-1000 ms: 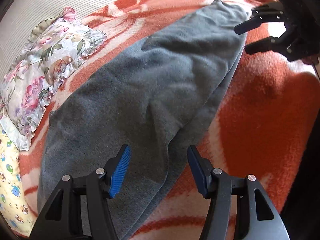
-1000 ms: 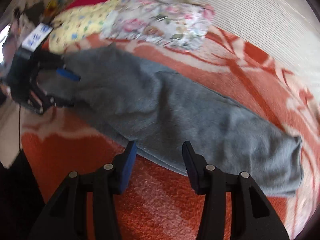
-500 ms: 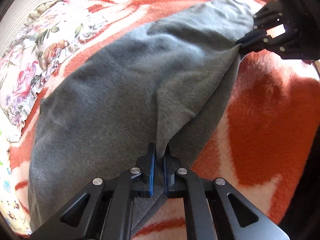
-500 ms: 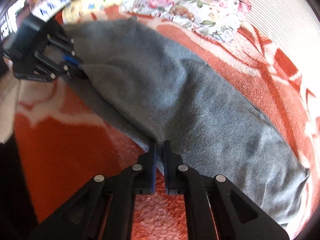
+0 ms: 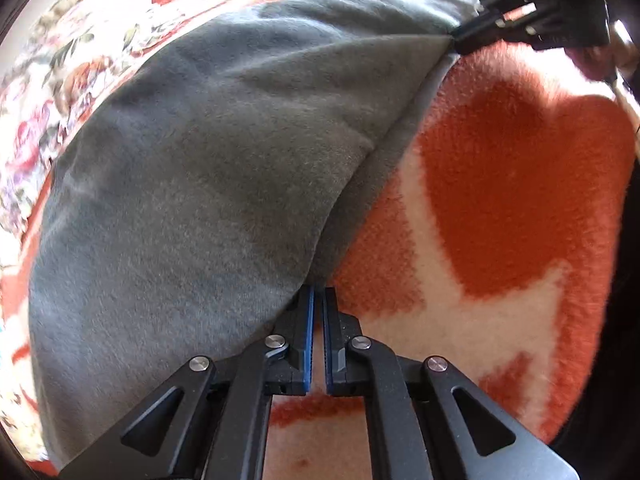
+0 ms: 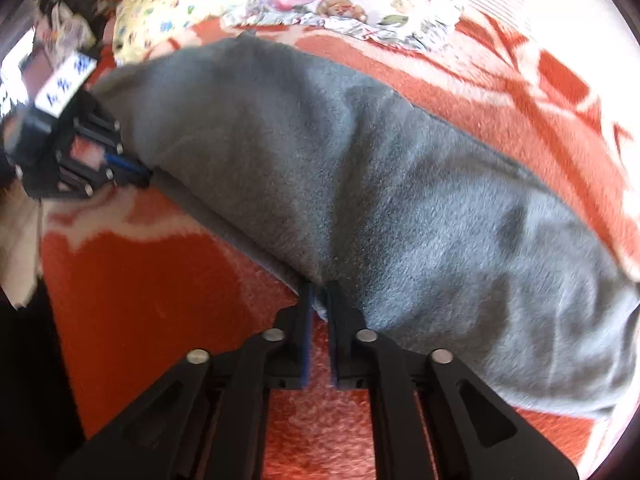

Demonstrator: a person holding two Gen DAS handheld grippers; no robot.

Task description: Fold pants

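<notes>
pants (image 5: 192, 184) between both hand-held grippers

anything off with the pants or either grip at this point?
Nothing stands out. The left gripper and right gripper are each shut on the near edge of the grey pants, lifting the top layer off the one beneath. The fabric looks intact, and the orange blanket lies flat.

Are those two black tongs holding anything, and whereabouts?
Yes. Both the left tongs and the right tongs are shut on the near edge of the grey pants, at separate spots along it.
</notes>
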